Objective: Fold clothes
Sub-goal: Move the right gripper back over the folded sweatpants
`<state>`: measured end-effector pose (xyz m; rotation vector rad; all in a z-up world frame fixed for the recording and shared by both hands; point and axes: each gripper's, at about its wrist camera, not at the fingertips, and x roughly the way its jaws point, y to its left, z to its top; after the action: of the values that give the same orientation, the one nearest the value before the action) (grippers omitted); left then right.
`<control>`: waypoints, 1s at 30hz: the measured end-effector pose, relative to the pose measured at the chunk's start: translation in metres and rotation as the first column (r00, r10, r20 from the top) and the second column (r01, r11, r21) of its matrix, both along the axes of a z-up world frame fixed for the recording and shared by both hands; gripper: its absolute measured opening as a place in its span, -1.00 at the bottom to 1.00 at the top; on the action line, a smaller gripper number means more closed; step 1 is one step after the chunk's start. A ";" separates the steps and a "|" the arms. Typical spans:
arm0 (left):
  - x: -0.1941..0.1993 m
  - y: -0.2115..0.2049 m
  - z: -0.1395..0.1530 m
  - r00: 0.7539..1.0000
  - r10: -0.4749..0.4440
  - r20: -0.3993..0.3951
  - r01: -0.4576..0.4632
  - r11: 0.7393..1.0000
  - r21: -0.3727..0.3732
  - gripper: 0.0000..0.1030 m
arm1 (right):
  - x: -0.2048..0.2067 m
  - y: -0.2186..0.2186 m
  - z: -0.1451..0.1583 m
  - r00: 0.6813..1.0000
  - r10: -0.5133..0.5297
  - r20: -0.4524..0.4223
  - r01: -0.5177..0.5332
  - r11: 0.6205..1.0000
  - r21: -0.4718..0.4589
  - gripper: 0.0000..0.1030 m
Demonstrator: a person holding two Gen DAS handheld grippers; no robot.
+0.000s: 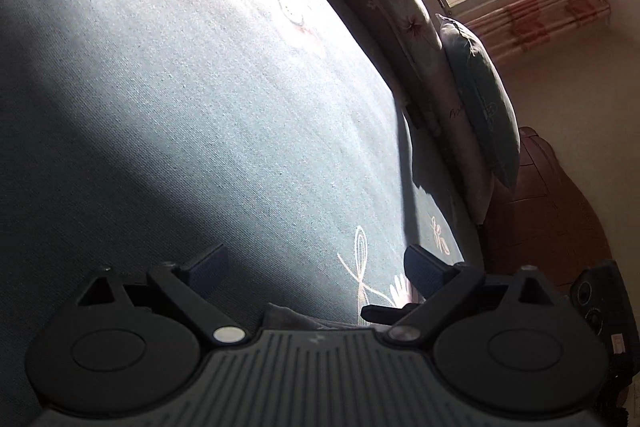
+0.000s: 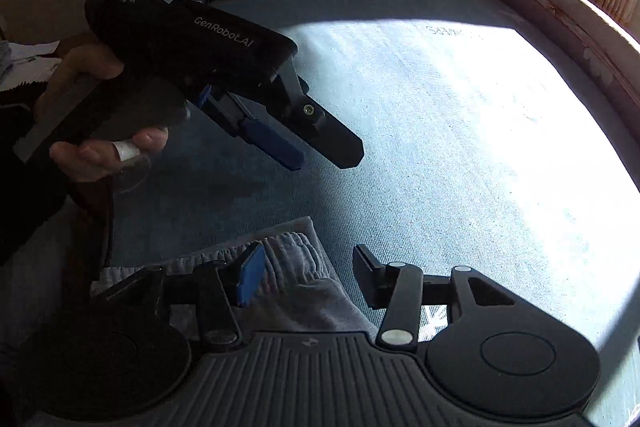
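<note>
Grey sweatpants (image 2: pixel 296 291) lie crumpled on the bed's teal sheet (image 2: pixel 460 155) at its near edge, under the right gripper (image 2: pixel 308 275), whose jaws are spread and pinch nothing. Farther left, the left gripper (image 2: pixel 320 151) hovers, jaws spread, empty.

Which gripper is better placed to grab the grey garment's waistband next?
Right. The right gripper is open directly over the grey garment, its blue pad beside the gathered waistband. The left gripper hangs in the air above bare bedsheet, farther away, so it would have to travel.
</note>
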<state>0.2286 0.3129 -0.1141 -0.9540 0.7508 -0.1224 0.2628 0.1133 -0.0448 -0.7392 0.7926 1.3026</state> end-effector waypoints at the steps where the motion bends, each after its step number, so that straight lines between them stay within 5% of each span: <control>1: 0.001 0.000 0.000 1.000 0.008 -0.007 -0.008 1.000 0.005 0.83 | 0.005 0.000 -0.005 0.999 0.005 -0.041 -0.005 1.000 -0.010 0.04; 7: 0.007 -0.009 0.003 1.000 0.003 -0.008 -0.003 0.999 0.034 0.83 | 0.018 -0.008 -0.026 0.983 -0.007 -0.185 0.004 1.000 -0.015 0.07; 14: 0.003 -0.003 0.002 0.998 0.064 -0.015 -0.063 0.997 0.044 0.83 | -0.028 -0.026 -0.005 0.999 0.032 -0.015 -0.031 0.998 0.055 -0.42; 17: 0.002 -0.003 0.002 0.998 0.061 -0.010 -0.061 0.997 0.049 0.83 | -0.033 -0.030 0.008 0.999 0.035 -0.025 -0.032 0.992 0.121 -0.43; 27: 0.006 -0.002 0.000 0.998 0.062 -0.026 -0.060 0.996 0.071 0.84 | -0.026 -0.014 -0.025 0.999 -0.039 -0.030 0.041 0.995 0.089 -0.28; 30: 0.007 -0.005 0.001 0.998 0.059 -0.027 -0.057 0.995 0.078 0.84 | -0.043 -0.027 -0.006 0.996 -0.085 0.019 0.082 0.988 0.128 -0.21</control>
<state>0.2361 0.3079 -0.1130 -0.9045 0.7486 -0.0286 0.2199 0.0868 -0.0510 -0.6132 0.7068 1.2545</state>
